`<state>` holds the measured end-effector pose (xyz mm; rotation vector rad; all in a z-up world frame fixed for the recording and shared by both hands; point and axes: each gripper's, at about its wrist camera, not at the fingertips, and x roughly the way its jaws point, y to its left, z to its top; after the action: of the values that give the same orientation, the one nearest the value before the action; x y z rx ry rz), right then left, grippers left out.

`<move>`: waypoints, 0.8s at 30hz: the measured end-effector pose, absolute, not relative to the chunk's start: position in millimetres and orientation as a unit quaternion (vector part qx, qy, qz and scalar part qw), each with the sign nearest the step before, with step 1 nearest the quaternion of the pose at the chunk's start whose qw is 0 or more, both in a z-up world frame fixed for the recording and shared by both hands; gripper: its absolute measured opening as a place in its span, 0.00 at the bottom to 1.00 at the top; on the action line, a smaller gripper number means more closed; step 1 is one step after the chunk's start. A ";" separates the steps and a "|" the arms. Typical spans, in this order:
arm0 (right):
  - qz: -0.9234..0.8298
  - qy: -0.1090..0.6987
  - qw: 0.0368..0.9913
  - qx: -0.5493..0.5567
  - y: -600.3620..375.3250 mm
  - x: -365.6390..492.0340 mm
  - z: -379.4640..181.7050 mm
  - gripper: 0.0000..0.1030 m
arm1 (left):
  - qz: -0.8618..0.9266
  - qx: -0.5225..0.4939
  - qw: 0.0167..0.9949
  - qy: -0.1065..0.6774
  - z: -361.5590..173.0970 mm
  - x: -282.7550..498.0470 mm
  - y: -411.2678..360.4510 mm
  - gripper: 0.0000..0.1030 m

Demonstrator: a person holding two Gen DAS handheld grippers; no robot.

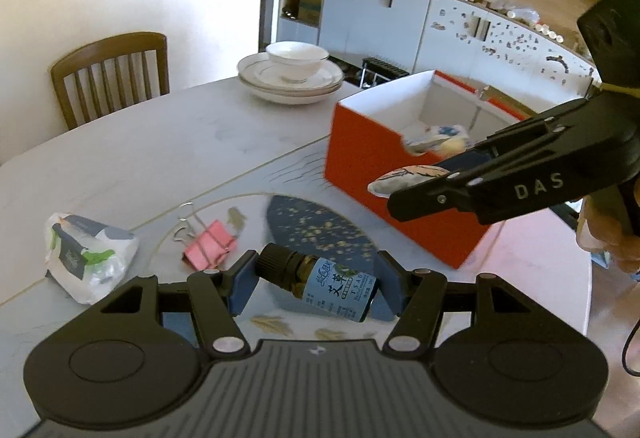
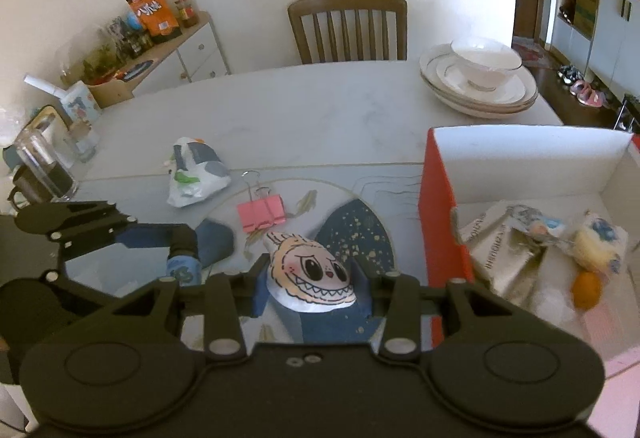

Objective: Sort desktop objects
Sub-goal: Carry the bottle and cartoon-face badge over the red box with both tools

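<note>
**Both grippers loaded beside the red box**

The left gripper [image 1: 316, 286] has its blue pads closed on a small dark glass bottle with a pale blue label [image 1: 320, 280]. The bottle lies crosswise between the fingers, long axis running from pad to pad, its black ribbed cap pointing to the left pad and its base against the right one. It hangs just above the patterned grey tabletop [image 1: 160, 142].

The right gripper [image 2: 310, 280] clamps a flat white packet printed with a toothy cartoon face [image 2: 310, 276], the face turned up toward the camera and the packet's rounded end pointing forward. It is held just beside the red cardboard box with a white interior [image 2: 438, 206], outside the near wall.

On the table lie a pink binder clip [image 1: 210, 248] and a crumpled white-and-green wrapper [image 1: 86, 256], near each other. Stacked white plates with a bowl [image 1: 292, 72] stand at the far edge.
</note>
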<state>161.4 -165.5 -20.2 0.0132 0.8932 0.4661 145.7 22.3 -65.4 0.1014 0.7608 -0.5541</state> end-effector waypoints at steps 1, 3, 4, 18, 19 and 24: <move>0.223 0.425 0.877 0.008 -169.7 157.2 -16.0 0.40 | -0.269 0.047 0.890 0.366 -62.7 143.9 19.7 0.61; 0.222 0.422 0.879 0.012 -178.4 150.5 -10.0 0.40 | -0.275 0.046 0.889 0.363 -57.8 140.9 14.2 0.61; 0.220 0.421 0.880 0.016 -183.3 147.5 -6.5 0.40 | -0.278 0.046 0.889 0.362 -55.6 139.4 11.3 0.61; 0.189 0.406 0.893 0.040 -257.5 140.2 10.8 0.40 | -0.317 0.059 0.883 0.341 -30.8 140.1 -51.3 0.61; 0.186 0.406 0.894 0.041 -263.2 140.7 10.0 0.40 | -0.320 0.060 0.882 0.340 -29.6 141.4 -57.8 0.61; 0.169 0.404 0.898 0.040 -293.3 147.3 8.4 0.40 | -0.335 0.072 0.878 0.333 -25.6 146.6 -88.8 0.61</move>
<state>147.3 -293.3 8.4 0.0820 0.8377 0.3508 146.6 -88.8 -25.6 0.1491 0.6951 -0.6980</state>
